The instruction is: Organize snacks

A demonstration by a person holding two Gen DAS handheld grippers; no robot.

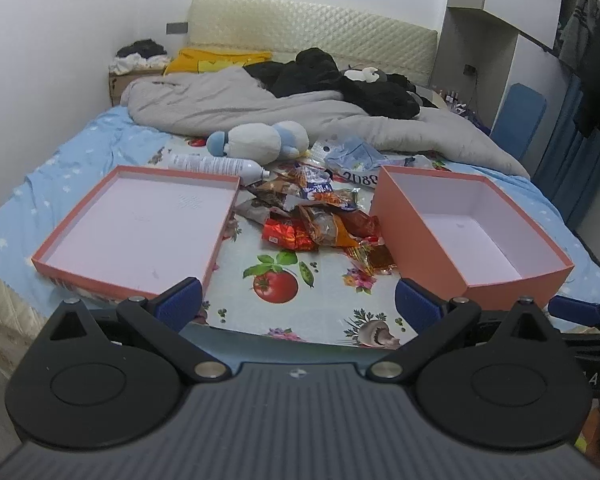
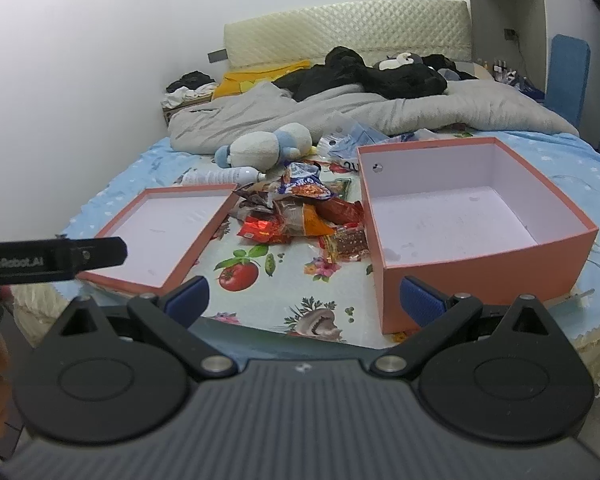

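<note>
A heap of snack packets (image 1: 316, 216) (image 2: 300, 212) in red, orange and brown wrappers lies on a patterned cloth between two pink boxes. The shallow lid (image 1: 80, 248) (image 2: 112, 260) sits on the left, white inside and holding nothing. The deep box (image 1: 420, 248) (image 2: 480, 276) sits on the right, also with nothing in it. My left gripper (image 1: 300, 304) hovers at the bed's near edge, open, its blue pads wide apart with nothing between them. My right gripper (image 2: 306, 298) is open too, its right pad close to the deep box's front corner.
A blue and white plush toy (image 1: 260, 142) (image 2: 268, 146) and a white spray bottle (image 1: 216, 166) (image 2: 220, 177) lie behind the snacks. A grey duvet (image 1: 220, 108) and black clothes (image 1: 340, 76) cover the far bed. The left gripper's body (image 2: 52, 258) shows at the right wrist view's left.
</note>
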